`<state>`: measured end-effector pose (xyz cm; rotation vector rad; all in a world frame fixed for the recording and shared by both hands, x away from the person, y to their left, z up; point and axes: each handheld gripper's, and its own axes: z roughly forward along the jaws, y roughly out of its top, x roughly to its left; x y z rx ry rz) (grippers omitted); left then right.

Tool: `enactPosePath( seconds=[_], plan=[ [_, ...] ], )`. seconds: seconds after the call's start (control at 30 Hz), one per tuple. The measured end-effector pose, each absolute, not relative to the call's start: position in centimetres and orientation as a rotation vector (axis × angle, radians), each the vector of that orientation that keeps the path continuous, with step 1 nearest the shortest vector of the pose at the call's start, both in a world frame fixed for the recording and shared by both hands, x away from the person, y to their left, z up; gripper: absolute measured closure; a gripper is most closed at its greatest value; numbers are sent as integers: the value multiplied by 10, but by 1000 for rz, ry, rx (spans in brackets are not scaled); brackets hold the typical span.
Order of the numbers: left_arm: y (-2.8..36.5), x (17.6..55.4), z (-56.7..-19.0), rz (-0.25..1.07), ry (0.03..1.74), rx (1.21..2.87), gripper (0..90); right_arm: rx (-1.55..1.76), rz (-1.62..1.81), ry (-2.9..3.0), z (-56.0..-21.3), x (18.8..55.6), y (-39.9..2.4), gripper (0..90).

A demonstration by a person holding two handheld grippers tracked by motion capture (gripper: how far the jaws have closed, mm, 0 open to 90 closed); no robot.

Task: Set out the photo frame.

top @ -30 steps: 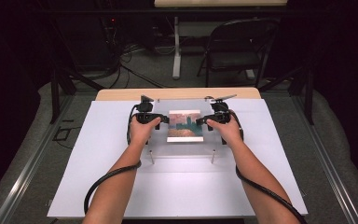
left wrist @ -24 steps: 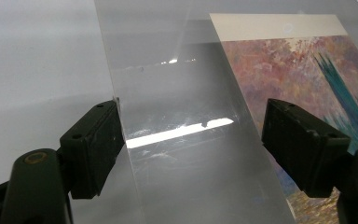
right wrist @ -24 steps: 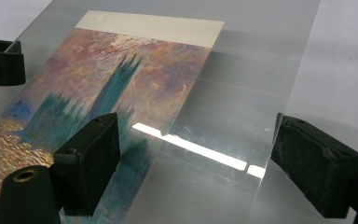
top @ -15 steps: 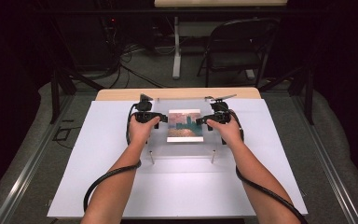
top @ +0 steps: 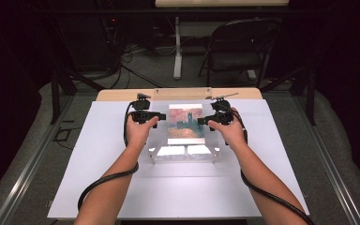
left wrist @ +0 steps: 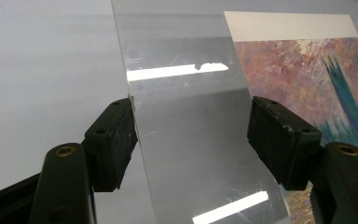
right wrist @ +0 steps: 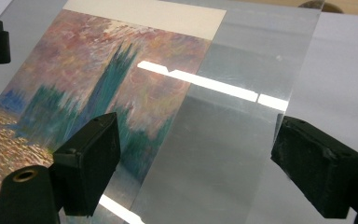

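1. One clear acrylic frame [top: 183,140] lies on the white counter [top: 98,187], with one painted print [top: 186,123] in it; the print shows a dark teal tower against a pink and orange sky.
2. Two sets of tongs are at work: the left tongs [top: 152,115] just left of the frame, the right tongs [top: 205,119] just right of it, one in each hand.
3. The print's long axis runs away from the person, its pale blank margin at the far end, and the tower points that way too.
4. The frame is tilted, its far edge raised and its near end, where two bright reflections show, low by the counter.
5. Left tongs [left wrist: 193,135]: the jaws straddle the frame's clear left margin and have just been closing; one pad touches its outer edge, the other seems just short of the sheet, though the glare makes that hard to judge.
6. Right tongs [right wrist: 196,163]: jaws apart, either side of the frame's clear right margin, not pressing on it.
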<state>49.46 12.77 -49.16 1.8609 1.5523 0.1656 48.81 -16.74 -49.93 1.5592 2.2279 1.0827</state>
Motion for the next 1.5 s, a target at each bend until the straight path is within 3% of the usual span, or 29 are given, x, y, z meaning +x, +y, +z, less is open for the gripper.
enactPosePath(
  seconds=[1.03,1.5],
  plan=[
    [132,417,-446,432,1351,1813,429,1240,1048,2091,-457,413,-158,153],
    [138,377,-435,512,1265,1785,510,1134,1062,2021,-446,373,-162,264]
  ],
)
